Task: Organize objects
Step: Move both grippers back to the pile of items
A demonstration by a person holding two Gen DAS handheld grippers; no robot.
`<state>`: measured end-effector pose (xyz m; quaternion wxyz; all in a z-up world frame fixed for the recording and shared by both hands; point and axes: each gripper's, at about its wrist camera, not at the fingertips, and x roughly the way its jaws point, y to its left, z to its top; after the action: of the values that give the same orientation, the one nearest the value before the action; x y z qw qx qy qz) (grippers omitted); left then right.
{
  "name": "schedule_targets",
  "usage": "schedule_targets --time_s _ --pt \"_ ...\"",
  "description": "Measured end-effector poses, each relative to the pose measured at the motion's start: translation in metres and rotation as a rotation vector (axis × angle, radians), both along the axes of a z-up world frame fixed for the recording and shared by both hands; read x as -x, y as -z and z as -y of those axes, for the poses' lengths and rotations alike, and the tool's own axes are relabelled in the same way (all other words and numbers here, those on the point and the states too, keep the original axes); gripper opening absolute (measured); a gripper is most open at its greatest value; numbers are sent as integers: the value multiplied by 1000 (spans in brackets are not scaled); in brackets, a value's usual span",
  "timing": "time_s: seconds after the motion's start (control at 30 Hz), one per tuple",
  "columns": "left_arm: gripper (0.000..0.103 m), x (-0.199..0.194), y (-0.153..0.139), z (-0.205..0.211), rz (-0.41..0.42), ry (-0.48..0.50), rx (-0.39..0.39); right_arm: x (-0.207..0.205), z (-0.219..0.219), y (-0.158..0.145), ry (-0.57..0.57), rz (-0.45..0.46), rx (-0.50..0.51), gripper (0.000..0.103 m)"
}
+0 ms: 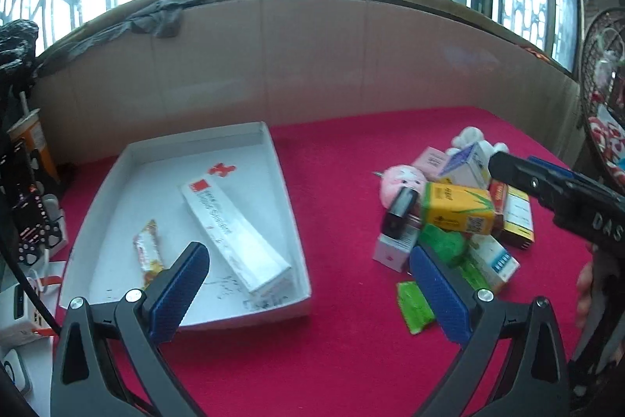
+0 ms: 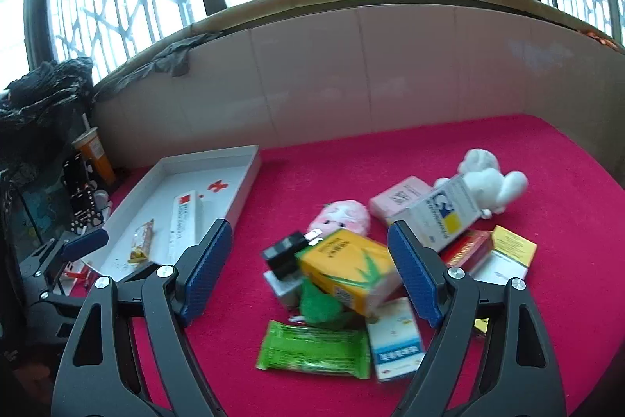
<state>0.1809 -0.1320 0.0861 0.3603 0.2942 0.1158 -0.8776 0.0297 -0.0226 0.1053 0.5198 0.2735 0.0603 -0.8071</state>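
Note:
A white tray [image 1: 117,182] lies on the red cloth and holds a long white box [image 1: 234,233] and a snack bar [image 1: 148,253]. My left gripper [image 1: 308,253] hangs open over the tray's near right corner, with nothing between its fingers. To the right is a pile: a yellow aloe box [image 2: 343,264], a black charger [image 2: 285,253], a pink plush [image 2: 343,215], a white plush [image 2: 488,182], a green packet [image 2: 312,346] and several small boxes. My right gripper [image 2: 308,227] is open above the near side of the pile, holding nothing. The left gripper [image 2: 70,245] shows at the left edge of the right wrist view.
A cardboard wall [image 2: 351,73] closes the back of the table under barred windows. An orange cup with a straw [image 2: 93,151], a black bag [image 2: 39,92] and chargers [image 1: 23,319] crowd the left edge. A hand [image 1: 584,292] holds the right gripper [image 1: 515,163].

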Motion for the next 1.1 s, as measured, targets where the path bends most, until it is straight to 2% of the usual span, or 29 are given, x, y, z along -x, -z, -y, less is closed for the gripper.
schedule_targets --time_s 0.17,0.37,0.47,0.6,0.83,0.97,1.1 --pt "103 29 21 -28 38 159 -35 53 -45 14 158 57 -28 83" --pt "103 69 57 -41 145 389 -97 99 -77 40 285 131 -113 83" --pt "103 86 71 -42 193 448 -98 109 -84 50 291 170 -134 83" --pt "103 104 82 -37 248 463 -92 117 -79 65 212 238 -184 83" --pt "103 106 86 -34 244 495 -175 105 -50 77 184 137 -310 83" --pt "96 99 84 -45 243 529 -186 99 -28 82 188 83 -374 83" --pt "92 95 78 -46 205 529 -211 93 -9 89 199 38 -423 83"
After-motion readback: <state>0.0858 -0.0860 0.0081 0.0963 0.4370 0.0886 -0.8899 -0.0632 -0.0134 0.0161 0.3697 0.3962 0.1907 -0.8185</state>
